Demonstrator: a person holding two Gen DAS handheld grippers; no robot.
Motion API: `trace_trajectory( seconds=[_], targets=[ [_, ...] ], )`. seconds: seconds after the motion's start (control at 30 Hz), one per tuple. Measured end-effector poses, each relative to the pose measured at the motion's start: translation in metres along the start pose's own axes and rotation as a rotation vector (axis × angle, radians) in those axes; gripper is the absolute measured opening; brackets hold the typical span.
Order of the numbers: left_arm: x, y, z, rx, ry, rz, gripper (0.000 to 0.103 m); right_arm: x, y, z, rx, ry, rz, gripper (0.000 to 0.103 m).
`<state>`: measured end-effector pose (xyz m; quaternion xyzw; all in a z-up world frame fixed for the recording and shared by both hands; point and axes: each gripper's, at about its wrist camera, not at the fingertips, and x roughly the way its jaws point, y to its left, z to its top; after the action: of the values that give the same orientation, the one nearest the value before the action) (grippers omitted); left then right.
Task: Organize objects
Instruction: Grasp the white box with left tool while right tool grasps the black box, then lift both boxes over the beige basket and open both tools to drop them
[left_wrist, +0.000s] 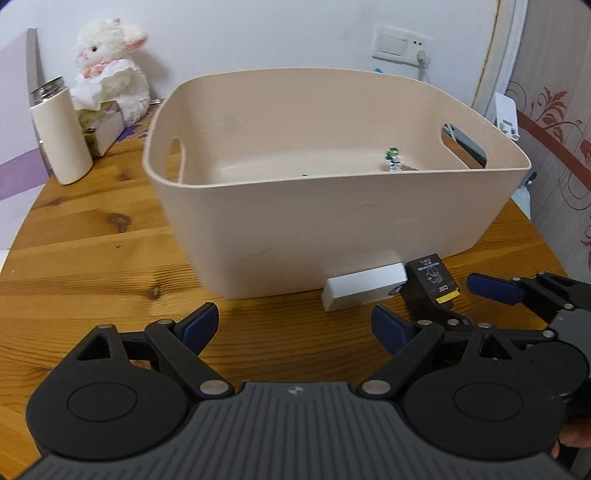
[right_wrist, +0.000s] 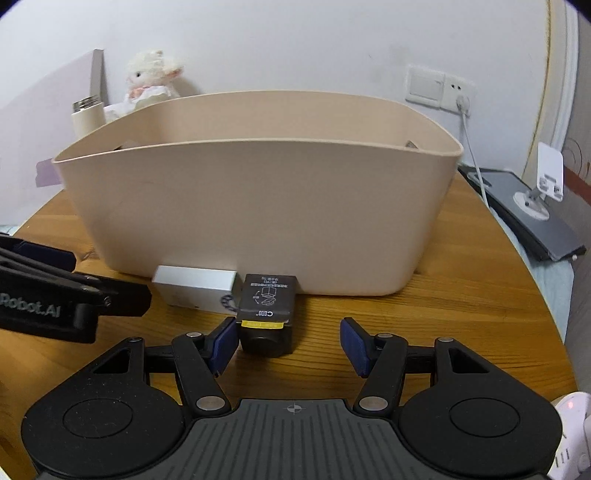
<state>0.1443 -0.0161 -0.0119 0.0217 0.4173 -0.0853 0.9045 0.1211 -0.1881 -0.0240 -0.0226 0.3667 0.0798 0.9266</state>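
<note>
A beige plastic bin (left_wrist: 332, 229) (right_wrist: 258, 206) stands on the round wooden table (left_wrist: 92, 251). A small green and white item (left_wrist: 393, 158) lies inside it. In front of the bin lie a white box (left_wrist: 364, 290) (right_wrist: 195, 290) and a black box with a yellow strip (left_wrist: 432, 282) (right_wrist: 266, 314). My left gripper (left_wrist: 295, 326) is open and empty, just before the white box. My right gripper (right_wrist: 290, 343) is open, and its left finger (right_wrist: 223, 343) is beside the black box, which lies between the jaws towards the left.
A white flask (left_wrist: 61, 136), a tissue box (left_wrist: 101, 125) and a plush lamb (left_wrist: 110, 70) stand at the back left. A wall socket with a cable (right_wrist: 461, 99) is at the right, above a dark tablet (right_wrist: 528, 218). The table edge curves close on the right.
</note>
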Motion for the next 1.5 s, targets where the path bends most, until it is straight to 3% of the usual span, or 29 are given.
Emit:
trace_trajectory(
  seconds=[0.4,0.63,0.8,0.83,0.87,0.9,0.93,1.1,1.3,1.5],
  targets=[
    [0.023,-0.029,0.006,-0.049,0.013,-0.043,0.09,0.002,-0.019,-0.008,0.025,-0.01,-0.036,0.063],
    [0.049,-0.042,0.004,-0.089,0.037,0.033,0.09,0.003,-0.021,-0.01,0.016,-0.025,-0.035,0.062],
    [0.052,-0.041,0.005,-0.117,0.012,0.045,0.084,0.004,-0.022,-0.008,0.015,-0.032,-0.028,0.047],
    [0.052,-0.041,0.005,-0.115,0.008,0.049,0.082,0.004,-0.022,-0.007,0.015,-0.032,-0.023,0.033],
    [0.052,-0.041,0.005,-0.109,0.004,0.06,0.074,0.004,-0.021,-0.007,0.013,-0.031,-0.021,0.029],
    [0.052,-0.041,0.005,-0.108,0.001,0.085,0.063,0.003,-0.019,-0.007,0.012,-0.032,-0.023,0.029],
    [0.051,-0.04,0.005,-0.11,0.0,0.103,0.06,0.003,-0.018,-0.008,0.009,-0.033,-0.02,0.029],
    [0.046,-0.029,0.005,-0.165,0.009,0.067,0.06,-0.004,-0.012,-0.012,-0.003,-0.033,-0.017,0.028],
    [0.035,-0.027,-0.003,-0.136,0.033,0.039,0.06,-0.024,-0.009,-0.013,-0.003,-0.069,-0.024,0.028],
    [0.001,-0.015,-0.014,-0.105,-0.013,0.032,0.06,-0.049,-0.005,-0.012,-0.01,-0.114,-0.039,0.028]
  ],
)
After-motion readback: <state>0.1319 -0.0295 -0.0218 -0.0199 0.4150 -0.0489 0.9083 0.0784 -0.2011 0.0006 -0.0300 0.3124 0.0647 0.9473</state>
